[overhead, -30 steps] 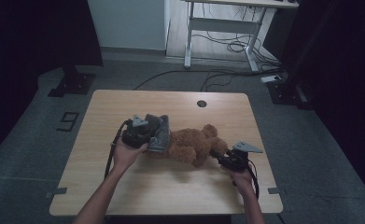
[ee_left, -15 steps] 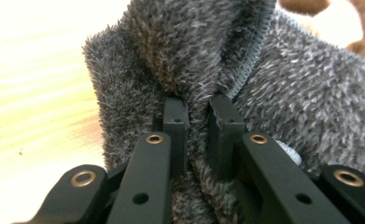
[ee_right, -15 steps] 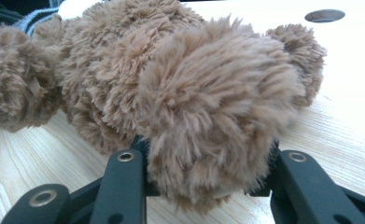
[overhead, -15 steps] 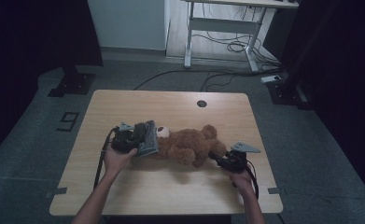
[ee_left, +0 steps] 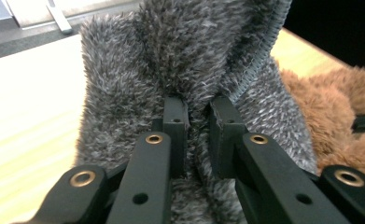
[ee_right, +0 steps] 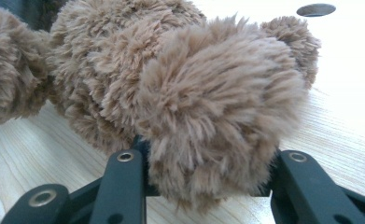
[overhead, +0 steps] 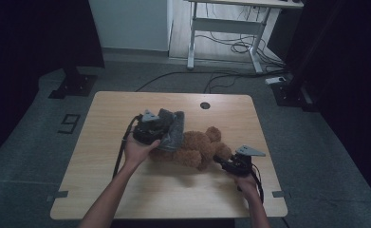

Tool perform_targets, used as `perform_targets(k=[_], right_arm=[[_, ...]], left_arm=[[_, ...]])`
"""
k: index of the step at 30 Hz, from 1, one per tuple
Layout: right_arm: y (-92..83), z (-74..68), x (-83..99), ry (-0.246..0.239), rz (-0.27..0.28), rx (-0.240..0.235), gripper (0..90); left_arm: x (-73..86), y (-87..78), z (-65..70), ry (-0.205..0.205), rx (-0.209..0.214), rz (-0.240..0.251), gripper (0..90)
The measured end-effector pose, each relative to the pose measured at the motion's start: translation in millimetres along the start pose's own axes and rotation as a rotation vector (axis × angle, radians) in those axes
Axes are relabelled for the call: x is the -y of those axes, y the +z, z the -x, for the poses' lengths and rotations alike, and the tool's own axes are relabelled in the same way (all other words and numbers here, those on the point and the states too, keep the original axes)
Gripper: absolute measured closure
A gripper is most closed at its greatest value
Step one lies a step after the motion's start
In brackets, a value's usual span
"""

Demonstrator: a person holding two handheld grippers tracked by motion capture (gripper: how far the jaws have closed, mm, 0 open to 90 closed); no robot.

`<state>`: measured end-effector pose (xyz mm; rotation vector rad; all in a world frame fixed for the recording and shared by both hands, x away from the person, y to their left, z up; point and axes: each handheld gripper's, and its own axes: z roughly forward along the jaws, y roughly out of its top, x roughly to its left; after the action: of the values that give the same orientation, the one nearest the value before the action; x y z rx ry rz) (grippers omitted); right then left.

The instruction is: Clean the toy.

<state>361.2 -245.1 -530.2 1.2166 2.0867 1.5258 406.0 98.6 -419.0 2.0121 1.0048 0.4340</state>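
Brown plush teddy bear (overhead: 197, 148) is lying on its side near the middle of the wooden table (overhead: 102, 190), with a grey fuzzy garment (overhead: 172, 130) sitting over its left end. Left gripper (overhead: 162, 133), held in the person's left hand, is pinching a fold of the grey garment (ee_left: 189, 70); in the left gripper view its black jaws are standing close together with the ribbed fabric squeezed between them, the bear's brown fur (ee_left: 339, 107) showing beside it. Right gripper (overhead: 226, 164) is clamping one of the bear's limbs at the bear's right end; in the right gripper view the fluffy limb (ee_right: 217, 116) is bulging between the jaws. Round cable hole (overhead: 205, 105) is lying in the tabletop beyond the bear.
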Motion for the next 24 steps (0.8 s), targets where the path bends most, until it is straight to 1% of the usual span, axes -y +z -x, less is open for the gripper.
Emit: perform_targets(k=[1, 3, 5, 7, 10, 12, 14, 16, 18, 20, 24], right_arm=[[-0.5, 0.1, -0.1, 0.001, -0.001, -0.001, 58.8], [-1.3, 0.1, -0.5, -0.002, -0.004, -0.01, 58.0], [-1.4, -0.3, -1.0, -0.007, -0.008, -0.019, 56.2], [-1.0, -0.8, -1.8, -0.006, -0.012, -0.011, 51.1], [-1.6, 0.1, -4.0, 0.008, -0.015, 0.009, 43.2], [-4.4, 0.3, -6.2, 0.014, -0.011, 0.03, 36.2], [-9.3, 0.5, -9.6, 0.025, 0.008, 0.035, 30.7], [-15.7, -1.3, -14.4, 0.026, 0.031, 0.03, 27.9], [-21.7, -4.0, -19.7, 0.017, 0.053, 0.018, 26.4], [-27.5, -6.9, -24.7, 0.01, 0.074, 0.015, 25.4], [-38.8, -8.7, -31.8, 0.016, 0.111, 0.005, 24.5]], left_arm=[[-0.1, 5.4, 1.4, 0.008, -0.003, -0.02, 78.2], [1.7, 13.5, 1.1, -0.005, -0.01, -0.031, 78.1], [4.6, 16.8, -0.4, -0.005, -0.017, -0.04, 78.2], [7.5, 16.0, -0.7, 0.002, -0.014, -0.037, 78.4], [11.9, 13.3, 1.4, 0.014, -0.01, -0.031, 78.5], [16.5, 12.0, 2.8, 0.012, 0.001, -0.023, 78.6], [21.7, 10.8, 4.3, 0.012, 0.013, -0.012, 78.7], [26.6, 9.4, 6.1, 0.013, 0.022, -0.003, 78.7], [29.7, 7.9, 6.8, 0.016, 0.026, 0.002, 78.8], [31.8, 6.0, 6.7, 0.01, 0.037, 0.006, 78.8], [37.1, 2.6, 9.9, 0.021, 0.045, 0.008, 78.8]])
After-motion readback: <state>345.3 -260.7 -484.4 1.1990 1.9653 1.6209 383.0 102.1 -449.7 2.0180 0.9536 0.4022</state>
